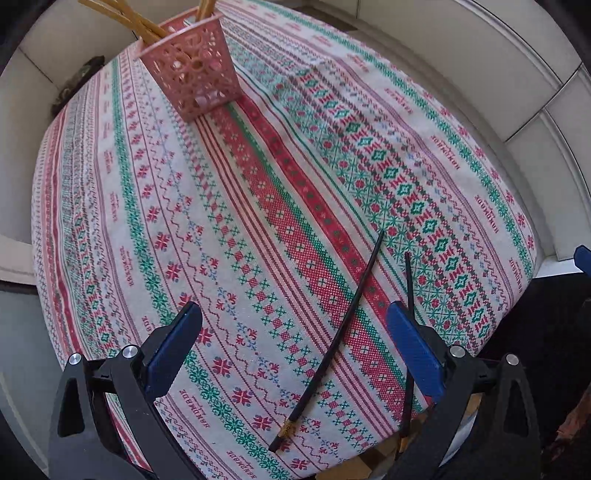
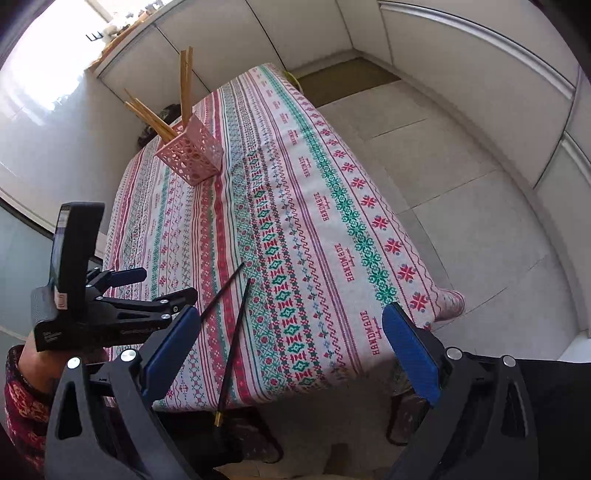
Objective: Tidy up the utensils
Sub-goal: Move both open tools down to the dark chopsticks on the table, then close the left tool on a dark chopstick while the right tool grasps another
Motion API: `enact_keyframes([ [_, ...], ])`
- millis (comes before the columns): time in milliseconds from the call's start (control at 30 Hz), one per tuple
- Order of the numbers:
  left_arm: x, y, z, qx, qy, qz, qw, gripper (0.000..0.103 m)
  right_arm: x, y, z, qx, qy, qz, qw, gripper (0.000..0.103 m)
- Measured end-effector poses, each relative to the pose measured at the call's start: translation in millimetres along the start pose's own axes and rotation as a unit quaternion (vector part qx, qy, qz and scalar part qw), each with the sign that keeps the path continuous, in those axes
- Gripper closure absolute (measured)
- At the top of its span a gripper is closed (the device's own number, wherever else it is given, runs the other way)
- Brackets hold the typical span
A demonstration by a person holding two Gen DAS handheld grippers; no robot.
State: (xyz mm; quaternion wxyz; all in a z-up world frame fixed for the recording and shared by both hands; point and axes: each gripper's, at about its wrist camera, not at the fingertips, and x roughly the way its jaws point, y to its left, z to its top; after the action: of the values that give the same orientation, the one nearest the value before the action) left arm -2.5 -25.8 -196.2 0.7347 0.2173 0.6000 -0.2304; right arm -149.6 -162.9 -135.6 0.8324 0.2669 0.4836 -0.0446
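Observation:
Two black chopsticks lie on the patterned tablecloth near its front edge. One chopstick (image 1: 332,343) (image 2: 221,291) lies between my left gripper's fingers; the other chopstick (image 1: 409,332) (image 2: 234,343) lies beside the right finger and overhangs the edge. A pink lattice holder (image 1: 195,74) (image 2: 192,157) with several wooden chopsticks (image 1: 122,18) (image 2: 184,81) stands at the far end. My left gripper (image 1: 293,325) is open and empty just above the cloth; it also shows in the right wrist view (image 2: 162,284). My right gripper (image 2: 288,332) is open and empty, above the table's front edge.
The table (image 2: 332,206) is covered by a red, green and white cloth. White cabinets (image 2: 461,55) line the walls, with tiled floor (image 2: 461,206) to the right of the table. A dark object (image 1: 77,81) lies beyond the table's far left corner.

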Motion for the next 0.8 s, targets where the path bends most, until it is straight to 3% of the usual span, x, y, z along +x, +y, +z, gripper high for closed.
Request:
enact_keyframes([
  [100, 11.7, -2.5, 3.0, -0.002, 0.013, -0.012, 0.9998, 0.012, 0.6, -9.4, -1.0, 0.013, 0.005, 0.003, 1.000, 0.007],
  [167, 17.9, -7.9, 4.7, 0.008, 0.021, -0.009, 0.9997, 0.025, 1.3, -14.5, -0.5, 0.022, 0.009, 0.005, 1.000, 0.007],
  [233, 23.9, -12.7, 6.4, 0.017, 0.029, -0.011, 0.9994, 0.045, 1.7, -18.4, -0.2, 0.029, 0.011, 0.008, 0.999, 0.007],
  [333, 29.2, -20.4, 9.6, 0.030, 0.034, -0.017, 0.9988, 0.059, 0.5, -22.0, 0.1, 0.036, 0.012, 0.009, 0.999, 0.007],
  [467, 32.9, -34.0, 14.7, 0.055, 0.039, -0.024, 0.9974, 0.071, 0.7, -24.6, 1.7, 0.043, 0.015, 0.008, 0.999, 0.007],
  [533, 32.9, -42.0, 17.2, 0.074, 0.043, -0.038, 0.9956, 0.090, 2.2, -25.7, 3.2, 0.047, 0.021, 0.008, 0.999, 0.007],
  [600, 33.1, -49.3, 17.9, 0.091, 0.043, -0.038, 0.9942, 0.097, 5.1, -26.1, 4.0, 0.052, 0.028, 0.008, 0.998, 0.007],
  [667, 33.8, -53.9, 18.4, 0.090, 0.039, -0.041, 0.9943, 0.097, 8.5, -24.8, 5.3, 0.054, 0.033, 0.004, 0.998, 0.007],
  [800, 25.2, -37.9, 9.3, 0.052, -0.008, -0.040, 0.9978, 0.100, 22.1, -16.9, 8.1, 0.051, 0.051, -0.014, 0.997, 0.007],
])
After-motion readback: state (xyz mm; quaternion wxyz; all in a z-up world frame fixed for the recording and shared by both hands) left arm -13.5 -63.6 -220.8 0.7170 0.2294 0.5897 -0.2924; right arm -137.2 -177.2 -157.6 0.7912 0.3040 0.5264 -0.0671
